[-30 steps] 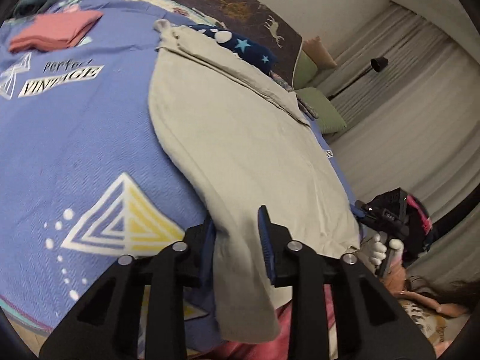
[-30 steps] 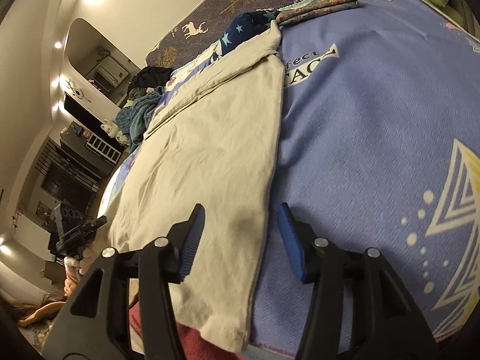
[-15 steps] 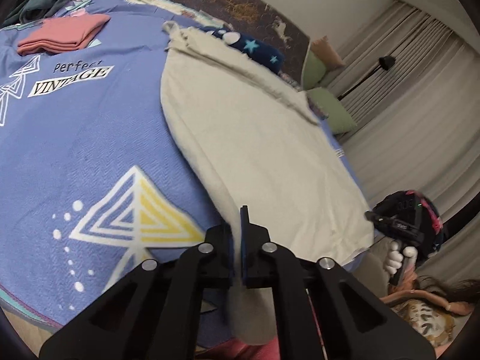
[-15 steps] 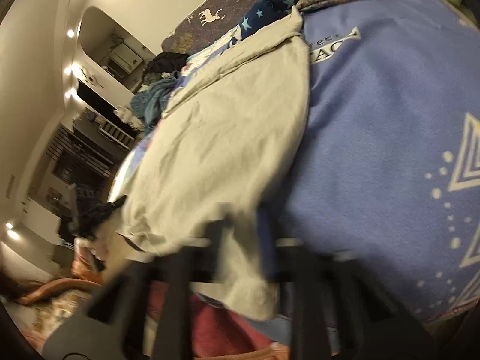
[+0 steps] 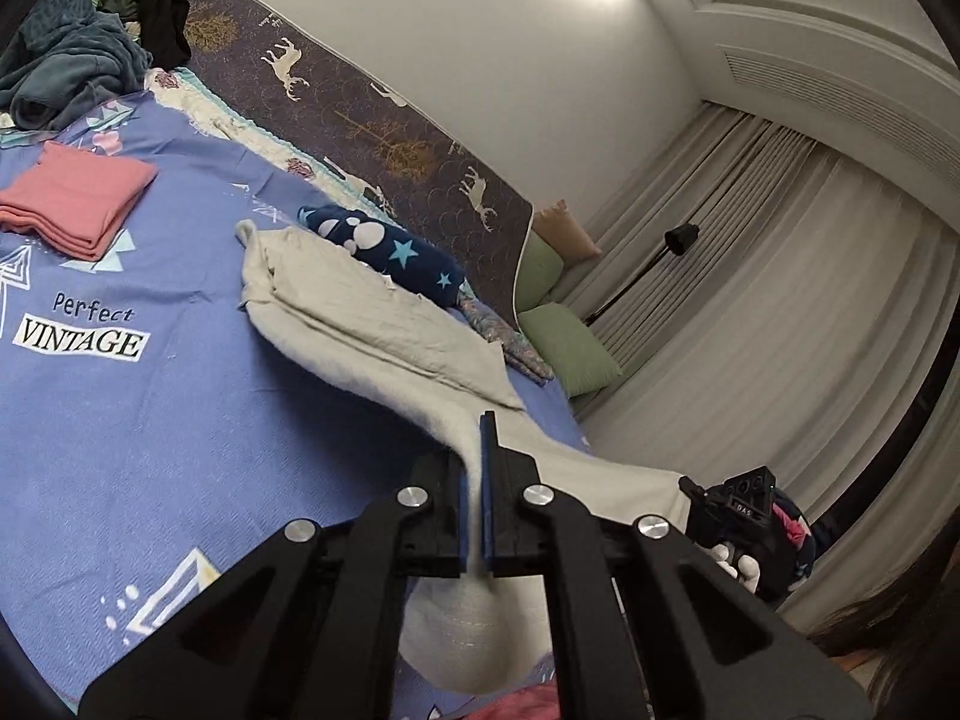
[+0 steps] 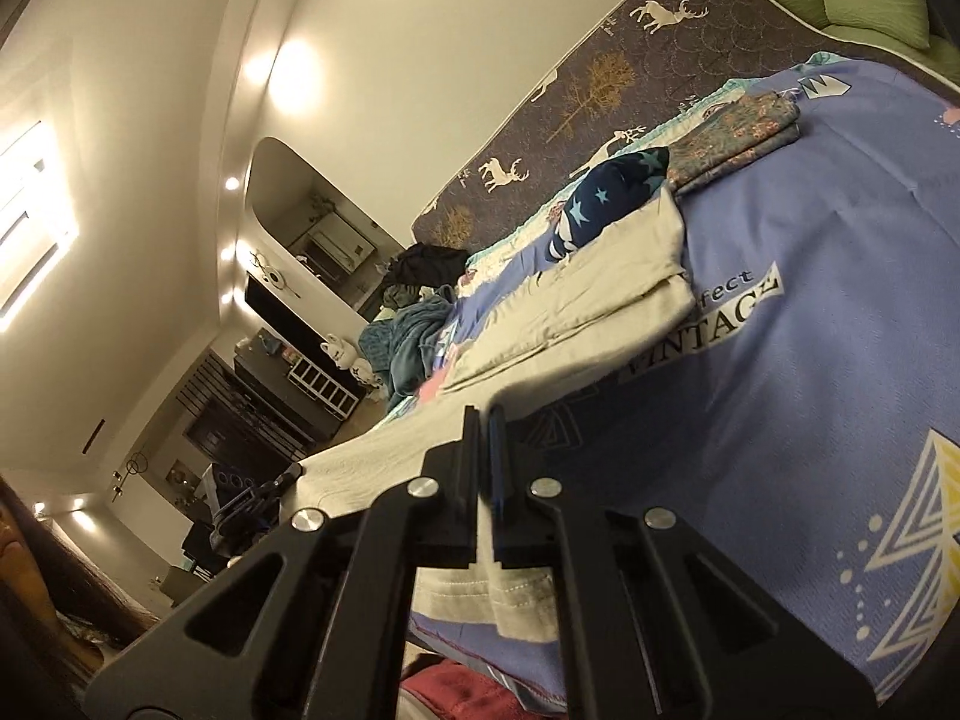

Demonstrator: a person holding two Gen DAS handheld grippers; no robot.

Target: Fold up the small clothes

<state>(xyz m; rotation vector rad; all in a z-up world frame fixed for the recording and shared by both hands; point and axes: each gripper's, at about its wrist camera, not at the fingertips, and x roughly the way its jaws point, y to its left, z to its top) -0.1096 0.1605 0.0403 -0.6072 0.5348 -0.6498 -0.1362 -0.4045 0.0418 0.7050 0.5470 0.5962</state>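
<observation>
Now the left gripper [image 5: 477, 480] has its jaws pressed together on the near edge of the beige garment [image 5: 384, 324], with only the thickness of the cloth between the blue pads. A loose end of the fabric hangs down below the jaws. From the pinched spot the garment stretches away across the blue bedspread [image 5: 120, 408], its near part lifted off the bed and its far end lying folded over itself near the headboard [image 5: 360, 114].

The right gripper [image 6: 483, 474] is likewise clamped onto the same garment [image 6: 576, 306] at another point along the near edge, jaws closed to a narrow slit with a hemmed corner hanging beneath them. In the right wrist view the cloth runs from these jaws out to the left, where the other gripper shows at its far corner, and back toward the folded end by the printed word VINTAGE [image 6: 702, 324] on the bedspread [image 6: 840, 276].

Just behind the garment's far end lies a rolled dark blue cloth with stars [image 5: 384, 252], and beside that a folded patterned cloth [image 6: 738, 132]. A folded pink stack [image 5: 72, 198] sits well apart on the left of the bed, with a heap of teal and dark clothes [image 5: 72, 60] beyond it. Green pillows [image 5: 564, 348] rest near the curtains [image 5: 780, 312].
</observation>
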